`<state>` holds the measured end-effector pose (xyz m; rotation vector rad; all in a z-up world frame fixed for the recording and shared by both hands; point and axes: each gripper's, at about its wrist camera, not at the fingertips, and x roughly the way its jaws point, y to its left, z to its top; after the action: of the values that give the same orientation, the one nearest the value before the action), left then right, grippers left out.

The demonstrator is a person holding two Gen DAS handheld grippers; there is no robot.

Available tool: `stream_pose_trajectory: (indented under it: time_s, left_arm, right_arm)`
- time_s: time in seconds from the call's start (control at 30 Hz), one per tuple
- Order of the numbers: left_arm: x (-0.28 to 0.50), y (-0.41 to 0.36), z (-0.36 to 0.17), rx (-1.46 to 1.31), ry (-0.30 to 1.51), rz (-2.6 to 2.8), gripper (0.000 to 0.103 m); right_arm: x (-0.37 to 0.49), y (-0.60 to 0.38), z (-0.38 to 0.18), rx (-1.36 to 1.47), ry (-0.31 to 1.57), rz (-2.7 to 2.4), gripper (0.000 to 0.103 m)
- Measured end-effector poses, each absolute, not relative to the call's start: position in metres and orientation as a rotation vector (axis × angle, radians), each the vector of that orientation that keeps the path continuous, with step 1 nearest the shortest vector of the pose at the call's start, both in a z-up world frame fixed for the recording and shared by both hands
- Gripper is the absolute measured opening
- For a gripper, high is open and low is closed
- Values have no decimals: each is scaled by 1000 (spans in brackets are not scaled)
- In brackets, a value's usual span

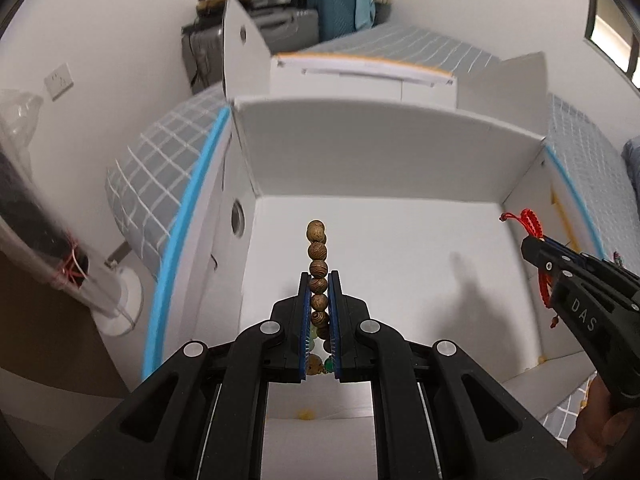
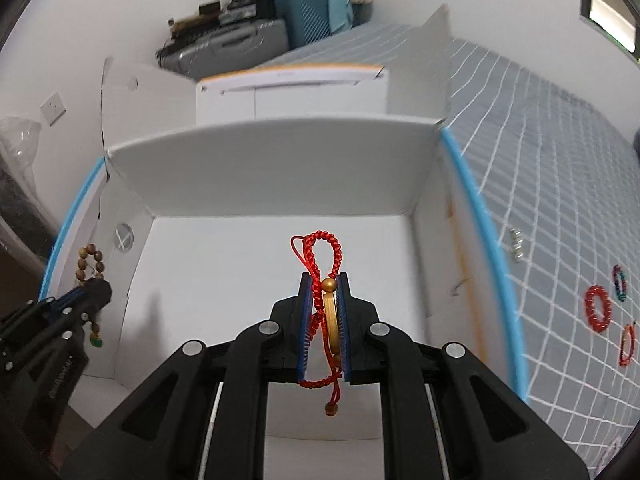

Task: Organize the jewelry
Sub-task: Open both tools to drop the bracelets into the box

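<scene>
Left gripper [image 1: 319,280] is clamped on a brown wooden-bead bracelet [image 1: 317,248]: beads stand up in a column between the blue pads and stick out past the fingertips, with a green bead and a yellowish one lower down in the grip. It's held over the open white cardboard box [image 1: 360,148], above the bare box floor, not touching it.

Right gripper [image 2: 324,280] is clamped on a red braided cord bracelet with a gold ring charm [image 2: 326,264]. The cord loop pokes up past the tips, the gold ring sits edge-on between the pads, and a tail with a small brown bead hangs below the fingers. Also held over the same box interior, right of the left gripper. In the left wrist view it shows at the right edge with the red cord sticking out of the tips.

The box sits on a bed with a grey grid-pattern cover [image 2: 560,184] with a light blue edge strip running along both box sides. Box flaps are open; the far flap stands up.

On the bed cover to the right of the box, well apart from it: a red beaded bracelet [image 2: 598,309], a small multicoloured bracelet [image 2: 619,282] just beyond it, and an orange-red bracelet [image 2: 627,345] nearer the camera. A small silvery item [image 2: 517,249] lies closer to the box; too small to identify.

Background: grey and blue suitcases [image 2: 280,32] against the wall.
</scene>
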<state>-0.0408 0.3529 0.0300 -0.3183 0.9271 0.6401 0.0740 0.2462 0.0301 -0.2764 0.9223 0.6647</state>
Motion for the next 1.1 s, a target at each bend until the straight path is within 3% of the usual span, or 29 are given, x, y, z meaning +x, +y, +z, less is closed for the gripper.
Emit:
stream_pose_trajectory:
  time_s: [0.57, 0.63, 0.7, 0.8, 0.9, 1.1]
  left_arm:
    - [-30, 366, 14, -382, 1000, 637, 11]
    - [-32, 366, 16, -384, 997, 639, 20]
    - [-35, 366, 18, -379, 988, 648, 31]
    - [-40, 364, 26, -372, 961, 660, 49]
    - [-44, 362, 31, -358, 945, 668, 61]
    - [-51, 357, 40, -325, 905, 692, 80]
  right_arm:
    - [79, 251, 15, -304, 1010, 646, 16]
    - [78, 251, 17, -295, 1005, 650, 23]
    - [76, 249, 19, -281, 1000, 652, 42]
    - [73, 248, 23, -279, 985, 655, 49]
    - [71, 246, 28, -271, 967, 652, 66]
    - [63, 241, 42, -253, 940, 677, 78]
